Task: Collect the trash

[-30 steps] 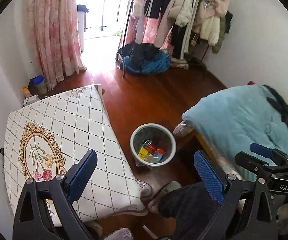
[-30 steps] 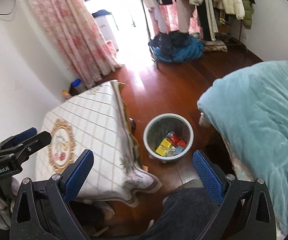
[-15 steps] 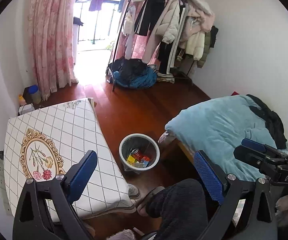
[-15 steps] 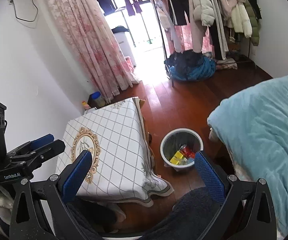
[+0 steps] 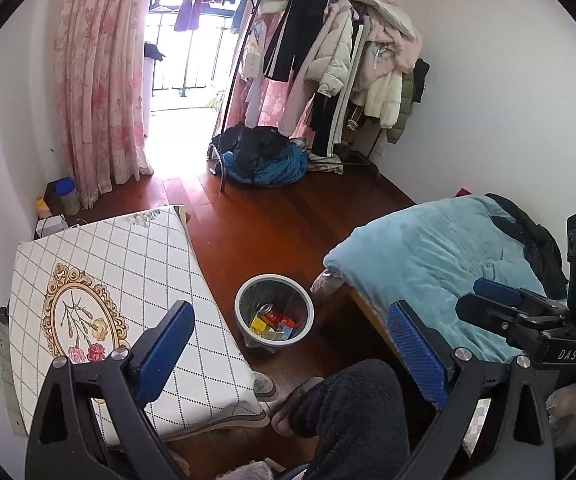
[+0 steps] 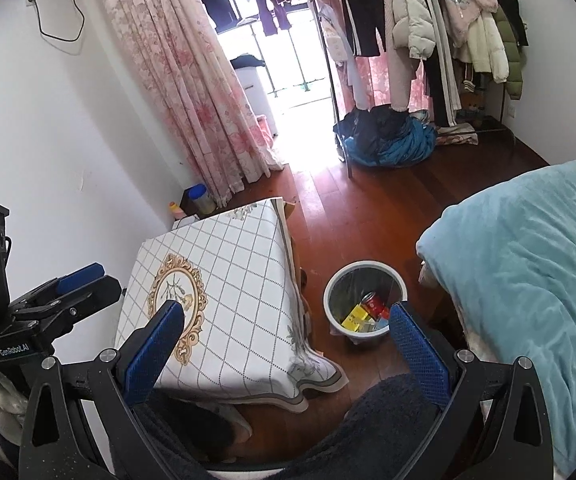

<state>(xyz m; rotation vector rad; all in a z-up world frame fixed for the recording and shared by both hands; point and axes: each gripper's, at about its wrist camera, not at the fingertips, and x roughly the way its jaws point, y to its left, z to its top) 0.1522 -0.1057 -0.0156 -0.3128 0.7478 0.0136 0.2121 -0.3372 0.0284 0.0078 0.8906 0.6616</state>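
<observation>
Trash (image 5: 272, 322) looks pretty much collected as far as we can tell: a few colourful packs and what seems to be a can sit at the bottom of the bin, nothing else loose in sight

Going big to small. At about 3 o'clock in our left view there's the bed with the blue blanket (image 5: 432, 256), no litter on it that we can make out. At 9 o'clock is the table with the checked cloth (image 5: 127, 264), and its top shows only the printed flower emblem. The wooden floor (image 5: 271, 220) between them is bare apart from a heap of clothes (image 5: 265, 158) under the coat rack up at 12 o'clock, which we'd call laundry, not rubbish. Some bottles (image 5: 65, 196) sit in the corner at 10 o'clock by the curtain, too small to judge whether they count

Then the bin (image 5: 274, 280) itself, lined with a bag, on the floor between table and bed, just below centre, around 6 o'clock from the middle of the frame

Our left gripper (image 5: 290, 344) hangs high above all this with fingers spread wide and nothing between them. Same for our right gripper (image 6: 283, 342), blue pads well apart, holding nothing

So our guess: the picking-up part is done, and what's left, if anything, is a last check of the corners or tying up the bag
</observation>
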